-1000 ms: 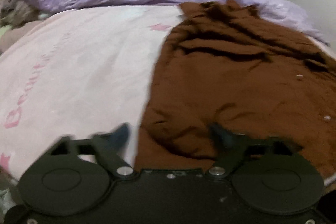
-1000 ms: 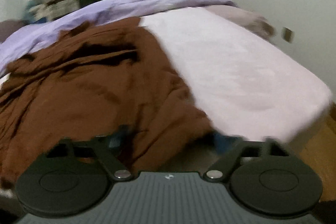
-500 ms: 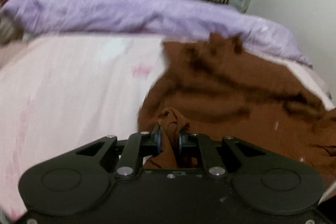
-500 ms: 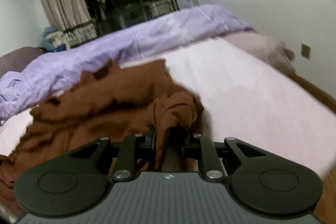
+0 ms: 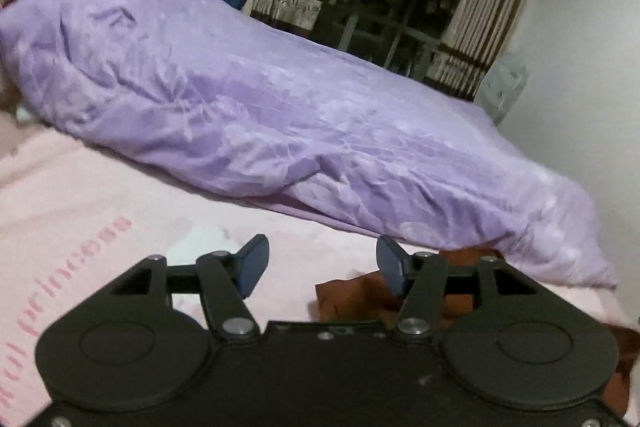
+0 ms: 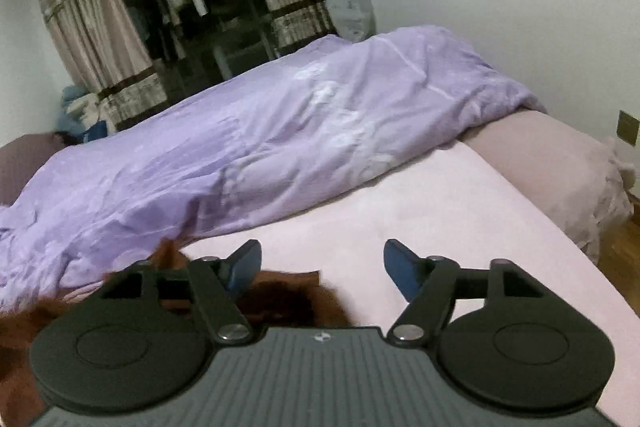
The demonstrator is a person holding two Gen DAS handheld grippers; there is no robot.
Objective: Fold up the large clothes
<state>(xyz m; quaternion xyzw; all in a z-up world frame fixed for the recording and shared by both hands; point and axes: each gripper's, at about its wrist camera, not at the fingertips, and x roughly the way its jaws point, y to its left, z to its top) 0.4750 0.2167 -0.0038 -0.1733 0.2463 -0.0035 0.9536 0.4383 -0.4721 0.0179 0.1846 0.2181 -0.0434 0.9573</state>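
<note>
Pink bed sheet (image 5: 100, 211) fills the foreground, with a lilac duvet (image 5: 260, 115) bunched along its far side. Both tongs are spreading apart with nothing between them. The brown garment (image 5: 352, 297) lies low at about 4 o'clock from the left tongs (image 5: 318, 265) and at 8 o'clock from the right tongs (image 6: 322, 269), so it sits between the two, equally near both.

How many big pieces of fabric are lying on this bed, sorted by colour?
Purple: 1, the crumpled purple duvet along the far side.
Brown: 1, the brown garment lying just below the tools.
Pink: 1, the pale pink bed sheet with pink lettering, spread under the others.
Total: 3
</note>
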